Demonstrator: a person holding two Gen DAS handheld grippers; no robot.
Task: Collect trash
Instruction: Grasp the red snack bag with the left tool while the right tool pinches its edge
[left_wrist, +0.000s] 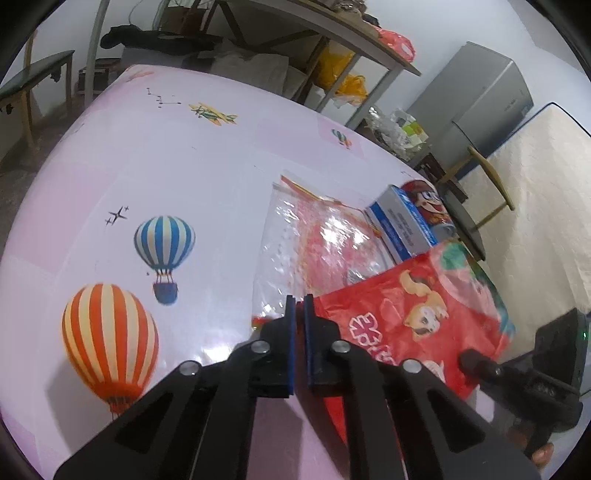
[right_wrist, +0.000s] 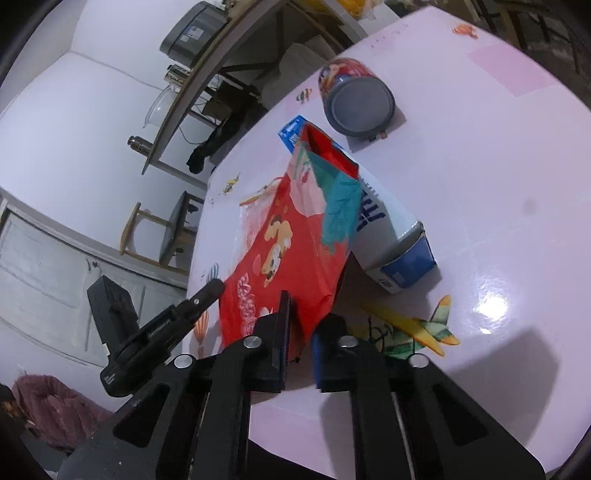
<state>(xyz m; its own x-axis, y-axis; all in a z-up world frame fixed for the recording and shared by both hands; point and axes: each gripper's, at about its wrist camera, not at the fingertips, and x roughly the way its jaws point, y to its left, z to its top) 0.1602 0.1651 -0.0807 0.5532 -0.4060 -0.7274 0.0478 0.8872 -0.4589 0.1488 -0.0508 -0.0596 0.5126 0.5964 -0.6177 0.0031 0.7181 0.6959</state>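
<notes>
With both tongs nipped onto the near rim of the red snack bag (left_wrist: 413, 317), the left gripper (left_wrist: 300, 299) pinches its left corner and the right gripper (right_wrist: 300, 325) its right. Beyond the bag lie a blue-and-white carton (right_wrist: 391, 236) and a can (right_wrist: 356, 99). Uneven pulling could tear the thin rim or slip a pinch.

Walls (left_wrist: 436, 33) white, plain. Table (left_wrist: 207, 155) covered in a glossy pink cloth printed with hot-air balloons and small planes — glare from overhead light on its surface. Behind it a wooden desk (left_wrist: 332, 26) on pale legs, cluttered on top and beneath, yellow bags (left_wrist: 343, 74) stored under. Grey cabinet (left_wrist: 480, 99) against the wall. Wooden chair (left_wrist: 484, 177) beside a cream mattress (left_wrist: 543, 192) — standing on edge. Dark bench (left_wrist: 37, 74) at left. Floor (left_wrist: 22, 147) grey-brown.
</notes>
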